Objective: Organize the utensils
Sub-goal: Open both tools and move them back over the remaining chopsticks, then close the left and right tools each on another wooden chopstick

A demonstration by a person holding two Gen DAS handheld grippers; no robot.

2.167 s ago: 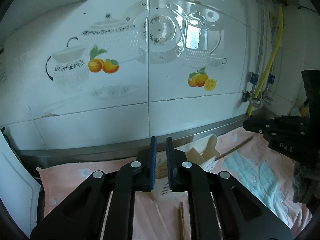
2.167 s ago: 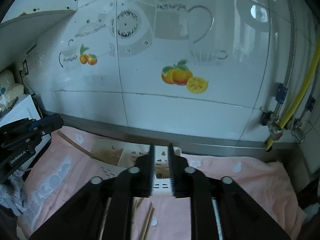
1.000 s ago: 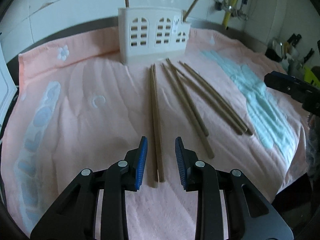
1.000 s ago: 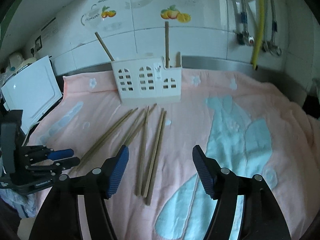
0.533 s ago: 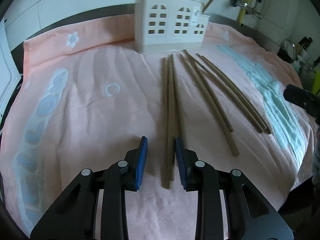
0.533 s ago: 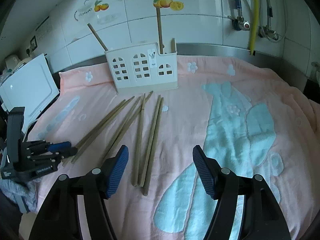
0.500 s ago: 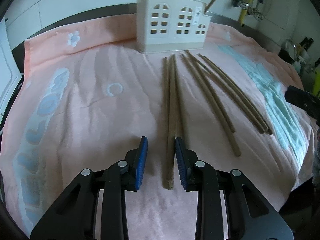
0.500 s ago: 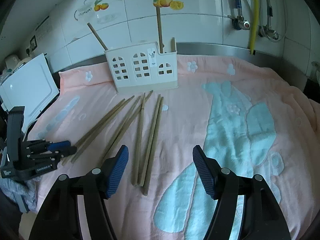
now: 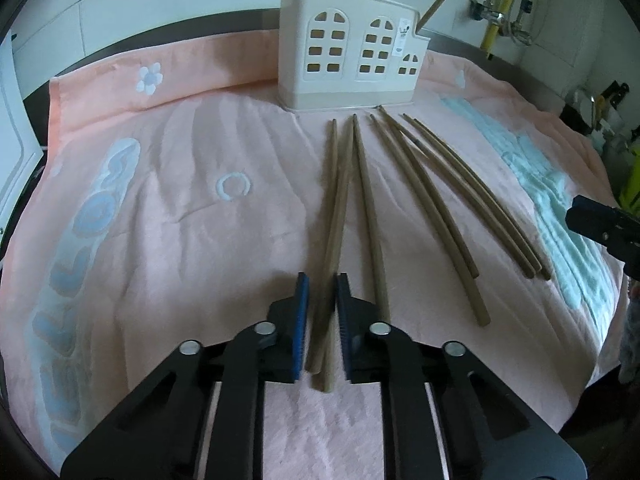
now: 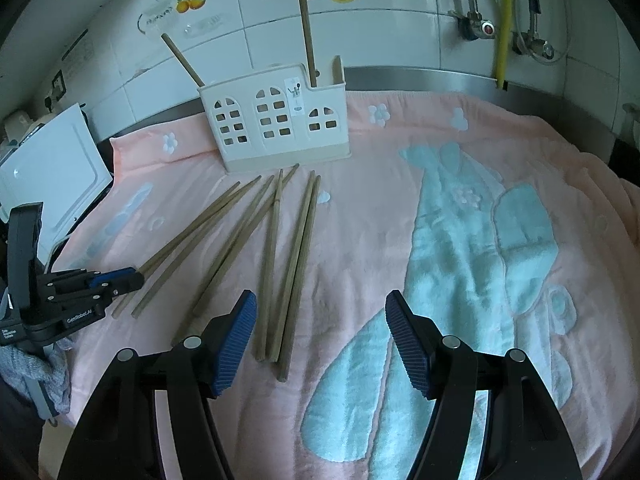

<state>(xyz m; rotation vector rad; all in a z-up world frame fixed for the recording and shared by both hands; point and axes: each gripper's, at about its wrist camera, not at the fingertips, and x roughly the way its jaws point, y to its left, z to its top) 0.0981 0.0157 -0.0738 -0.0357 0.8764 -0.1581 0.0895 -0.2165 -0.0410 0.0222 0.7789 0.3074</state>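
A pink towel (image 10: 400,208) with pale blue patterns covers the table. Near the table's back edge stands a cream utensil holder (image 10: 276,120) with window cut-outs; two chopsticks stick up out of it. In front of it, loose wooden chopsticks (image 10: 272,256) lie fanned on the towel, tips toward the holder. The left hand-held gripper (image 9: 321,312), low near the front edge, has its blue pads narrowly parted around the near ends of two chopsticks (image 9: 334,240), not clamped. The right hand-held gripper (image 10: 320,328) hovers wide open, holding nothing.
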